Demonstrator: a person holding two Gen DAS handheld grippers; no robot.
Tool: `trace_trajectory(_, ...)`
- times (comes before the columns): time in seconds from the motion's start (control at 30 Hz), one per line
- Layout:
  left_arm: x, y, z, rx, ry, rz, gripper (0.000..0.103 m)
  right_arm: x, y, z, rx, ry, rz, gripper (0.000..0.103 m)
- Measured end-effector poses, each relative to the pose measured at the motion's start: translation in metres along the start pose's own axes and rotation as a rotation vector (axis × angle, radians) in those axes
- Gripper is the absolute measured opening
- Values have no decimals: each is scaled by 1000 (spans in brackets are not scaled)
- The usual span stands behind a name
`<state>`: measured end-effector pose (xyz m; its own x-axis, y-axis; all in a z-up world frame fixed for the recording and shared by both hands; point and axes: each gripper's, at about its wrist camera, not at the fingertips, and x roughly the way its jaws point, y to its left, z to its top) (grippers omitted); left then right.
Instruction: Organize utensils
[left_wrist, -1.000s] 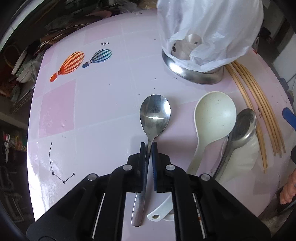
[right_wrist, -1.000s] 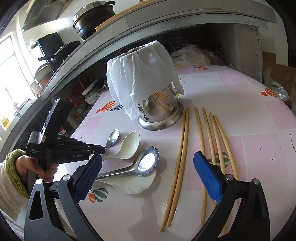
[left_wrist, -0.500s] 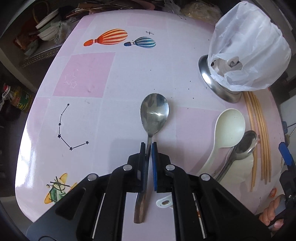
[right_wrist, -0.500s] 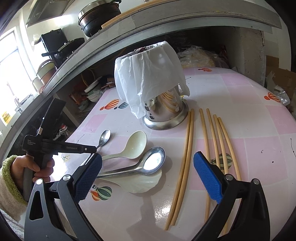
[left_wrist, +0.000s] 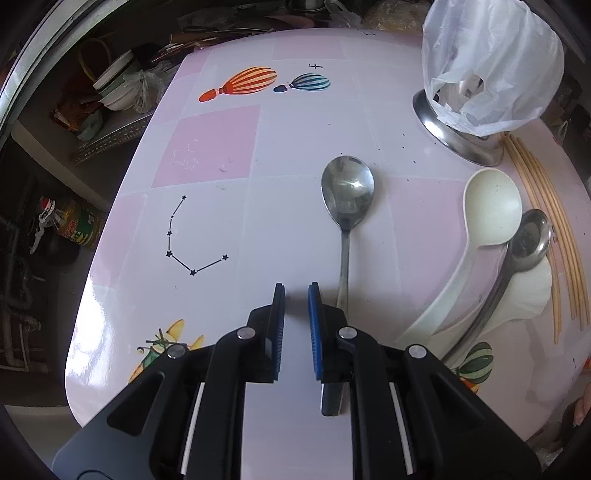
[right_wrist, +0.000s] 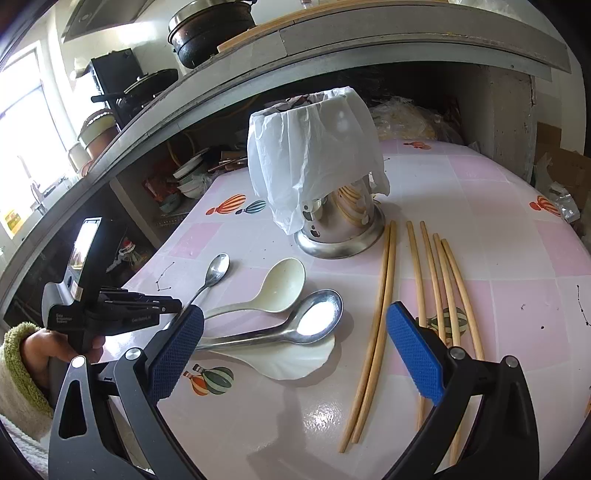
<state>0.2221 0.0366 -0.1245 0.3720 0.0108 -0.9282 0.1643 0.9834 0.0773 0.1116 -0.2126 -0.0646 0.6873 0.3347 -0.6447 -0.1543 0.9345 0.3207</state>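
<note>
The left gripper (left_wrist: 296, 291) hangs over the table (left_wrist: 207, 144) near its left edge, its jaws opening with nothing between them; the small steel spoon (left_wrist: 347, 192) lies flat just beside its right finger. The right gripper (right_wrist: 295, 343) stands wide open and empty above the ladles (right_wrist: 280, 288) and chopsticks (right_wrist: 380, 295), nearer the front edge, before the bag-covered steel holder (right_wrist: 332, 236).

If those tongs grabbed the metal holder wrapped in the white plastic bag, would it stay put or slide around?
The holder probably resists tipping, since its steel base flares wide on the table. The plastic bag hangs loose and crinkled, so tongs would likely pinch floppy film and slip before meeting metal. Its polished base may slide on the glossy surface if pushed.
</note>
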Motion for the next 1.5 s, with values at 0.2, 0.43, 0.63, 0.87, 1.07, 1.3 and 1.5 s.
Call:
trace_trajectory(0.2,-6,0,-10,-20,-12,-51,12,4,-6,5,6,13,6,95)
trace_trajectory(0.43,-7,3,-16,-49,-14,-143,12,33,-33,13,94,116,71,72)
trace_trajectory(0.63,-8,4,-17,-53,-23,-163,12,61,-46,16,127,209,103,54)
trace_trajectory(0.87,-8,5,-18,-53,-27,-167,12,86,-54,14,153,286,129,41)
trace_trajectory(1.07,-8,4,-17,-48,-28,-167,12,95,-51,16,131,302,149,32)
trace_trajectory(1.3,-8,3,-17,-46,-29,-163,12,98,-44,13,107,309,172,15)
trace_trajectory(1.5,-9,2,-17,-44,-30,-162,12,90,-43,17,102,276,184,10)
